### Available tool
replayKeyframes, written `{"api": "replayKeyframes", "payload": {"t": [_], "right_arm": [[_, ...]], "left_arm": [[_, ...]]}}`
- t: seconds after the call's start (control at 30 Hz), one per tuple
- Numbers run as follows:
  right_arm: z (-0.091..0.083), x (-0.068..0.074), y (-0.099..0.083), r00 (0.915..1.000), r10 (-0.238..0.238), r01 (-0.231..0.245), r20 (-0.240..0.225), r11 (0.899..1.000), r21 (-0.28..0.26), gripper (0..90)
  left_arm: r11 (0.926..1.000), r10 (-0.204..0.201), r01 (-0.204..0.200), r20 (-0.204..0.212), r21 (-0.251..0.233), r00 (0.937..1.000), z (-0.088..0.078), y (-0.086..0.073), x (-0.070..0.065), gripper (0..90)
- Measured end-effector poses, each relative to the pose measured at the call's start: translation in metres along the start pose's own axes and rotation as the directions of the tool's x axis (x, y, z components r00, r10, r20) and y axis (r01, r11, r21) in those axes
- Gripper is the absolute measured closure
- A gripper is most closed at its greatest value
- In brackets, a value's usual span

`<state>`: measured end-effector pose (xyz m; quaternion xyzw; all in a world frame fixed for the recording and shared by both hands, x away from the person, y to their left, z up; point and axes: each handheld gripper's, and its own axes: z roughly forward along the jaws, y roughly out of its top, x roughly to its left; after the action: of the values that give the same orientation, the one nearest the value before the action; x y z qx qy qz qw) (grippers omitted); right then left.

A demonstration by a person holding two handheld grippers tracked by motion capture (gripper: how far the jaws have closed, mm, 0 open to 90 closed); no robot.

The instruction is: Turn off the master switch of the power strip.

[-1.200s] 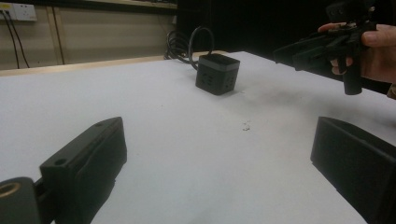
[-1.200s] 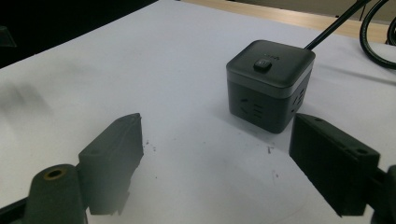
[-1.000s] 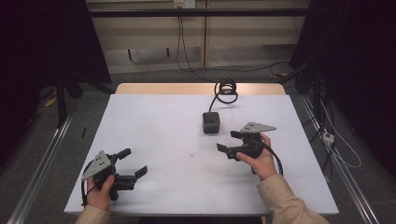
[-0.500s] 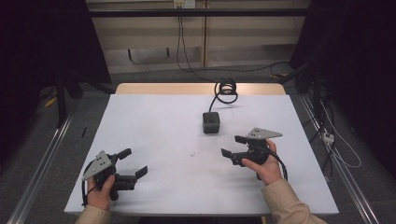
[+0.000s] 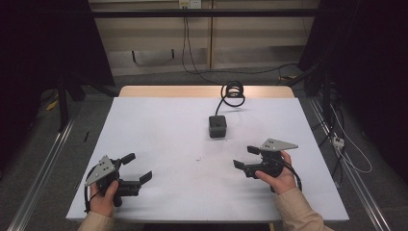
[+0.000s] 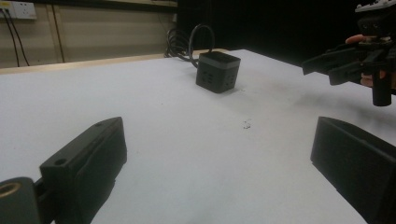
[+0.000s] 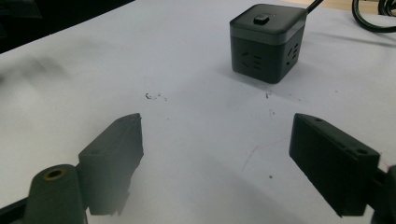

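Note:
A black cube power socket [image 5: 217,126] sits on the white table [image 5: 159,125], its black cable coiled [image 5: 234,91] at the far edge. My right gripper [image 5: 245,157] is held low over the table's right front, jaws wide open and empty, pointing left. In the right gripper view the cube [image 7: 267,41] stands ahead and to the right of the open gripper [image 7: 215,163]. My left gripper [image 5: 137,167] rests at the front left, open and empty. In the left gripper view the cube [image 6: 217,71] lies ahead of the gripper [image 6: 219,172], and the right gripper [image 6: 329,65] hangs at the far right.
Small dark specks [image 5: 197,159] mark the table's middle. A metal rail [image 5: 43,168] runs along the left side of the table, and cables [image 5: 346,144] trail on the floor at the right. A wall socket [image 6: 16,10] is on the back wall.
My right hand has drawn its gripper back toward the table's front and slightly right, away from the cube. The left gripper has stayed where it was.

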<state>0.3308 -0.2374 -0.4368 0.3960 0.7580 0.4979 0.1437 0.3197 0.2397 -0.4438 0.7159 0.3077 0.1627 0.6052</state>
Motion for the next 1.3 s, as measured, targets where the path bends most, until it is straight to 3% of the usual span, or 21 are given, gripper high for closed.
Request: {"api": "replayKeyframes", "payload": {"t": [1.3], "right_arm": [[-0.044, -0.006, -0.037, 0.9992, 0.009, -0.009, 0.038, 1.0, 0.016, 17.5]], "left_arm": [[1.0, -0.001, 0.001, 0.0, 0.004, 1.0, 0.002, -0.001, 0.0, 3.4]]}}
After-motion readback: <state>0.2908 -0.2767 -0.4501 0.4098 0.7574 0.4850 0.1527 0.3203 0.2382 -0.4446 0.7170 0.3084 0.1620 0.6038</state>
